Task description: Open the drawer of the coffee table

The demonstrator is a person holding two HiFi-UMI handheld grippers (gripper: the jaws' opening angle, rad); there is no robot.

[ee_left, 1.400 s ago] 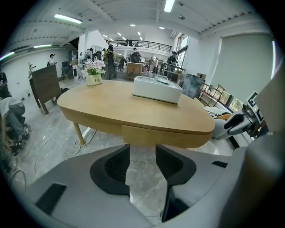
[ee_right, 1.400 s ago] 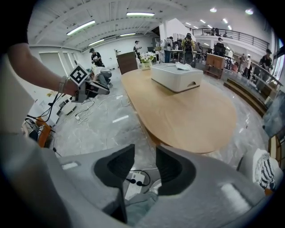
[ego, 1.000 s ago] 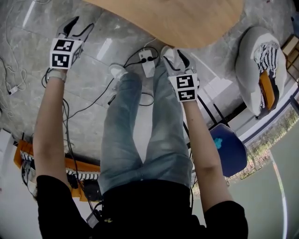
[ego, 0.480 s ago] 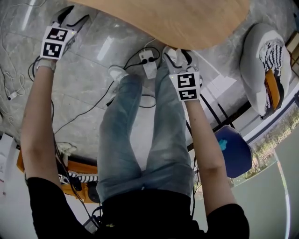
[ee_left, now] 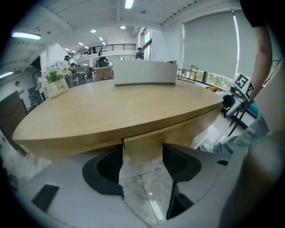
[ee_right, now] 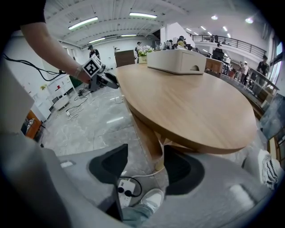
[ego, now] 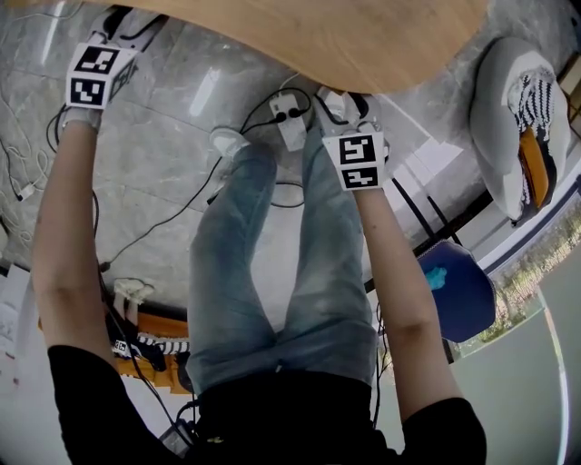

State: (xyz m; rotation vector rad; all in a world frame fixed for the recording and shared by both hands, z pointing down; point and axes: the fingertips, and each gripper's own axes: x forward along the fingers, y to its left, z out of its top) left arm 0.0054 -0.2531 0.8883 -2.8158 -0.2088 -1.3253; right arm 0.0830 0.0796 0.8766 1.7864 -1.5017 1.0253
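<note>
The coffee table [ego: 318, 36] has an oval wooden top that fills the top of the head view. Under its rim a wooden panel [ee_left: 142, 149] hangs down; I cannot make out a drawer front. My left gripper [ego: 118, 16] is at the table's left edge. In the left gripper view its jaws [ee_left: 143, 167] stand wide and are closing with nothing between them; floor and the panel show through the gap. My right gripper [ego: 340, 100] hovers over the floor by the table's near edge. It [ee_right: 144, 169] is open and empty.
A white power strip [ego: 289, 123] with cables lies on the marble floor between my shoes. A blue stool [ego: 458, 291] and a white pouf [ego: 522, 118] stand to the right. On the table are a long white box [ee_left: 144, 72] and a flower pot [ee_left: 55, 84].
My left gripper has moved up and to the left in the head view, closer to the table's edge. The right gripper has hardly shifted.
</note>
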